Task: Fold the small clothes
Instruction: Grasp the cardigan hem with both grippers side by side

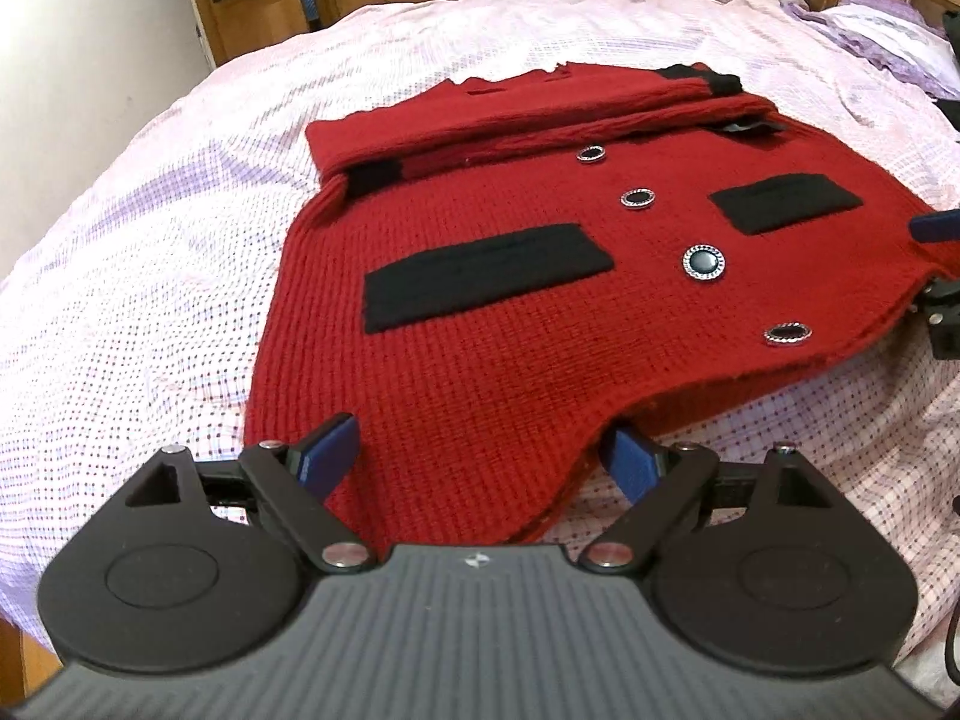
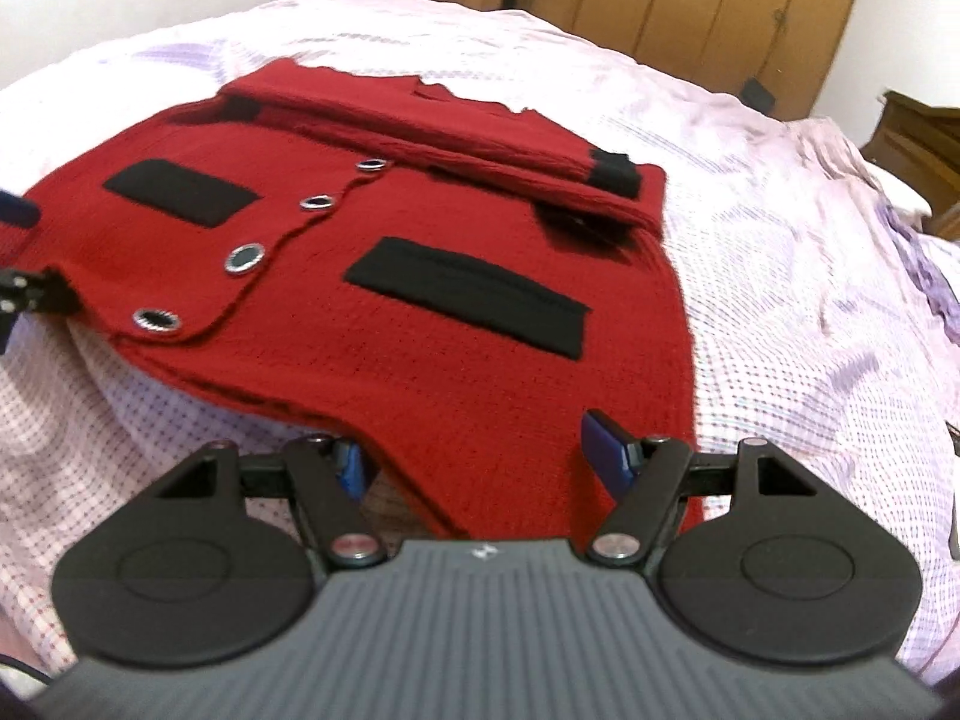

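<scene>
A small red knit cardigan [image 1: 480, 360] with black pocket patches and round buttons lies on the bed, sleeves folded across its top. It also shows in the right wrist view [image 2: 420, 360]. My left gripper [image 1: 480, 456] has its blue fingers spread wide around the near hem corner, which is lifted off the sheet. My right gripper [image 2: 480, 456] straddles the other hem corner the same way, fingers wide apart. Each gripper shows at the edge of the other's view: the right one [image 1: 936, 276] and the left one [image 2: 24, 252], at the hem.
The bed sheet [image 1: 150, 276] is white with a fine pink and purple check. A purple cloth and pillow [image 1: 882, 30] lie at the far right. Wooden wardrobes [image 2: 720, 6] stand behind the bed.
</scene>
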The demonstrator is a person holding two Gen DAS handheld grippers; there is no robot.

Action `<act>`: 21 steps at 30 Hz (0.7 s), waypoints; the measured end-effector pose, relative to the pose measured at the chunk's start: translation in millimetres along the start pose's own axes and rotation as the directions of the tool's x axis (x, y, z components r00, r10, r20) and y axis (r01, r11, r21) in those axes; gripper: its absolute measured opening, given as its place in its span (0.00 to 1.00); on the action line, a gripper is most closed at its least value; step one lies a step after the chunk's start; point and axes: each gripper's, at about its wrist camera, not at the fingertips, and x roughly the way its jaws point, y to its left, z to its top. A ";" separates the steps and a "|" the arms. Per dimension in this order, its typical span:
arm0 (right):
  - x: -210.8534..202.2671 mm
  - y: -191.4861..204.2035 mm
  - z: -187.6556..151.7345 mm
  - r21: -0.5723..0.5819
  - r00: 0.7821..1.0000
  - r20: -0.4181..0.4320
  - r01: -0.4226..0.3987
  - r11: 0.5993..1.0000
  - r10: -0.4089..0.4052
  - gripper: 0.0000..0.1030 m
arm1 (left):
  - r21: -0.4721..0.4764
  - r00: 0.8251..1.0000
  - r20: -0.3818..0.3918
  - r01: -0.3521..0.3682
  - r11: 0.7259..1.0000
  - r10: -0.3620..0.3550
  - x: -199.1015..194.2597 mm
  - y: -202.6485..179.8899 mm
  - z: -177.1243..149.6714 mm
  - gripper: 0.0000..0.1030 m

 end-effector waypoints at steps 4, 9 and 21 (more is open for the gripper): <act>2.0 -7.5 -0.6 0.027 1.000 0.001 0.009 1.000 -0.009 0.69 | 0.005 1.000 0.007 0.006 1.000 -0.006 -0.7 2.0 0.0 0.87; 3.9 -12.7 -2.0 0.052 1.000 -0.002 0.015 0.999 -0.015 0.69 | 0.012 0.999 0.034 -0.008 1.000 0.007 -6.6 7.7 0.3 0.87; -10.2 -20.6 -3.0 0.120 0.995 0.092 -0.036 0.992 0.025 0.21 | 0.036 0.994 0.088 -0.066 0.997 0.062 -14.8 9.8 5.7 0.82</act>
